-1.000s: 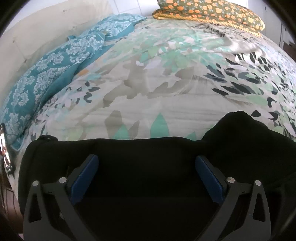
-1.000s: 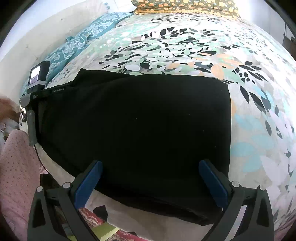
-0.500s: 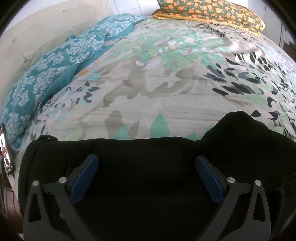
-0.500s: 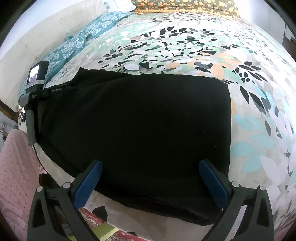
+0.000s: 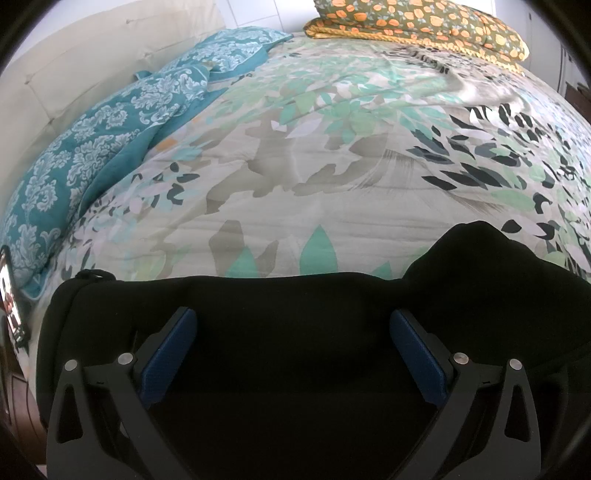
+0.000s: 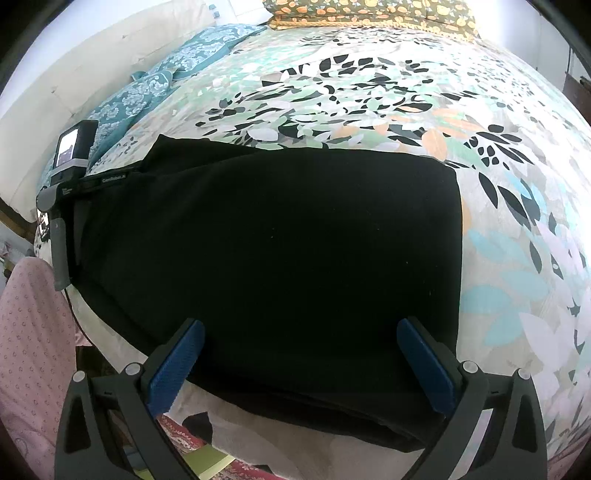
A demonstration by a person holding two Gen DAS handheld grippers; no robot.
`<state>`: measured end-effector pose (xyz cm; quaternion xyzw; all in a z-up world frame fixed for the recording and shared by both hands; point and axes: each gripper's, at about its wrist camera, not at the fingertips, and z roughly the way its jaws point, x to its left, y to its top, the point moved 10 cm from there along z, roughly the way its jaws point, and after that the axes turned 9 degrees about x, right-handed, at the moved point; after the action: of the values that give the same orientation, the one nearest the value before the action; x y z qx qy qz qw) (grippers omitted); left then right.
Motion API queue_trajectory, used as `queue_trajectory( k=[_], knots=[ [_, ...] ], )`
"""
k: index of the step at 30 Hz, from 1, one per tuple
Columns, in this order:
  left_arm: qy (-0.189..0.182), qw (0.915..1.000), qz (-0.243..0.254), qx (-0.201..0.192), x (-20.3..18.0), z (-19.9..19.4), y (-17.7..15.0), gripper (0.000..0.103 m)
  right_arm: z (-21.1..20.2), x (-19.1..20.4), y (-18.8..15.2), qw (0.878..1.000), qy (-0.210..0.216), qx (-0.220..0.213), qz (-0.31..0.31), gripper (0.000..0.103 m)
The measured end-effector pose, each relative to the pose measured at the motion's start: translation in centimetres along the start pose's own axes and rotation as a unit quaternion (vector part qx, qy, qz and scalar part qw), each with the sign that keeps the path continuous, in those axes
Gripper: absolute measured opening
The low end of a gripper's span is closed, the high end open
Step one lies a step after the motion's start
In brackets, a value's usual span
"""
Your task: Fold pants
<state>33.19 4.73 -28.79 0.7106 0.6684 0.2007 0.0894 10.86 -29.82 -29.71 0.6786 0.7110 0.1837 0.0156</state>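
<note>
Black pants (image 6: pixel 295 251) lie folded into a broad rectangle on the leaf-patterned bedspread (image 6: pixel 369 92), near the bed's front edge. My right gripper (image 6: pixel 301 365) hovers open over the near edge of the pants, blue pads wide apart and nothing between them. In the left wrist view the pants (image 5: pixel 295 325) fill the lower half, with a raised bump of cloth at the right. My left gripper (image 5: pixel 293 354) stands open just above the fabric, holding nothing. The left gripper's body (image 6: pixel 70 177) shows at the pants' left end in the right wrist view.
Teal patterned pillows (image 5: pixel 110 140) lie along the cream headboard (image 5: pixel 74 74) at the left. An orange-flowered pillow (image 5: pixel 417 22) sits at the far end of the bed. A person's pink sleeve (image 6: pixel 33 350) is at the lower left. Open bedspread stretches beyond the pants.
Almost nothing moved. The right wrist view shifted slightly, and the pink sleeve at its left edge sits a little higher and farther into the frame.
</note>
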Motion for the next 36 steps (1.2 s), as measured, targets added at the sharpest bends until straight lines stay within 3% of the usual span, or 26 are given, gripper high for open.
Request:
queue_trajectory(
  k=[36],
  knots=[
    [0.001, 1.0000, 0.000, 0.000, -0.02, -0.01, -0.01, 0.103, 0.06, 0.07, 0.15, 1.000, -0.004, -0.008, -0.010, 0.103]
  ],
)
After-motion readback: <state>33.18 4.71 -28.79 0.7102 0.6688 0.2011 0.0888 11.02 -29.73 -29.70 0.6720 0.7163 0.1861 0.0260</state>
